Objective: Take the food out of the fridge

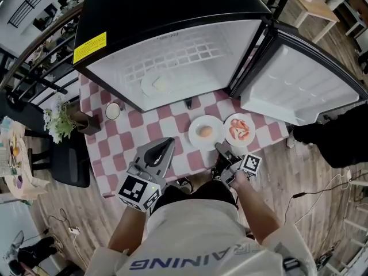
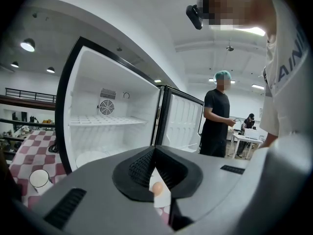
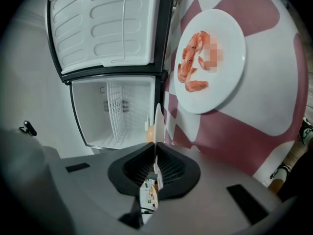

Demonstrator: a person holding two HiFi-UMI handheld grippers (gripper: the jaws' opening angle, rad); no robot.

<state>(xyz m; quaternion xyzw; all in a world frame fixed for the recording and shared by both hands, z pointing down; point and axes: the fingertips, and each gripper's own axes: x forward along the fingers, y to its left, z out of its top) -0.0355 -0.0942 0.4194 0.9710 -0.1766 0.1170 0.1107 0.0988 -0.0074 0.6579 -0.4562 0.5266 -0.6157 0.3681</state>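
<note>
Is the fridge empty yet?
No, the head view shows a white plate lying on the floor inside the open fridge.

The fridge (image 1: 172, 10) has a glossy black shell. Its inner liner (image 1: 190, 56) and door (image 1: 299, 88) look like smooth white moulded plastic, and the shelf (image 2: 105, 122) is a white grid. The tablecloth (image 1: 172, 125) looks like matt checked cloth. The egg plate (image 1: 195, 138) and the shrimp plate (image 3: 230, 43) are glossy white, seemingly ceramic. The floor (image 1: 310, 177) is wood plank with a dull sheen. The left gripper (image 1: 168, 142) and right gripper (image 1: 220, 149) are matt grey plastic with ribbed black pads (image 2: 139, 168).
</note>
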